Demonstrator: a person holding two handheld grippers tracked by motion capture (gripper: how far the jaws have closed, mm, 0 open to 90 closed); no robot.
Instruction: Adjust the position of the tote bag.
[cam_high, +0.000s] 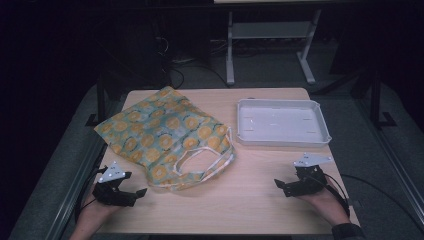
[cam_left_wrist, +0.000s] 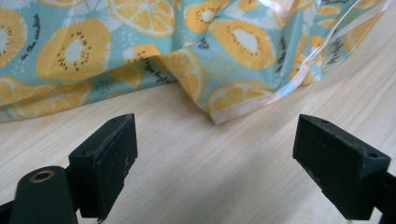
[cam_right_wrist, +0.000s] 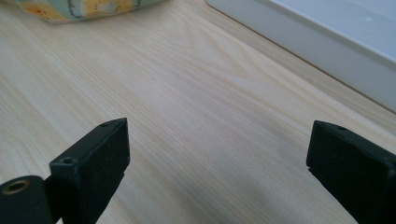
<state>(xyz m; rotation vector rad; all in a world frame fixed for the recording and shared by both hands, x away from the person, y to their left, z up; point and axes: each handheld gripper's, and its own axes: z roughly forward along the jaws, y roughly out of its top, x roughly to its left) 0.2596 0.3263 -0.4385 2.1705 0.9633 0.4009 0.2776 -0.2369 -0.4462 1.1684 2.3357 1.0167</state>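
Observation:
A flat tote bag (cam_high: 165, 136) printed with orange and kiwi slices on teal lies on the left half of the wooden table (cam_high: 250, 200), its handles (cam_high: 200, 165) toward the front. In the left gripper view the bag's near corner (cam_left_wrist: 224, 109) lies just ahead of the jaws. My left gripper (cam_high: 135, 192) rests low at the front left, open, nothing between its jaws. My right gripper (cam_high: 280, 185) sits at the front right, open and empty, over bare wood. The left gripper (cam_left_wrist: 215, 158) and right gripper (cam_right_wrist: 219, 163) both show wide-apart jaws.
A white rectangular tray (cam_high: 283, 122) stands at the back right of the table; its wall (cam_right_wrist: 327, 51) runs along the upper right of the right gripper view. Beyond the table are a dark floor and a desk frame (cam_high: 270, 40).

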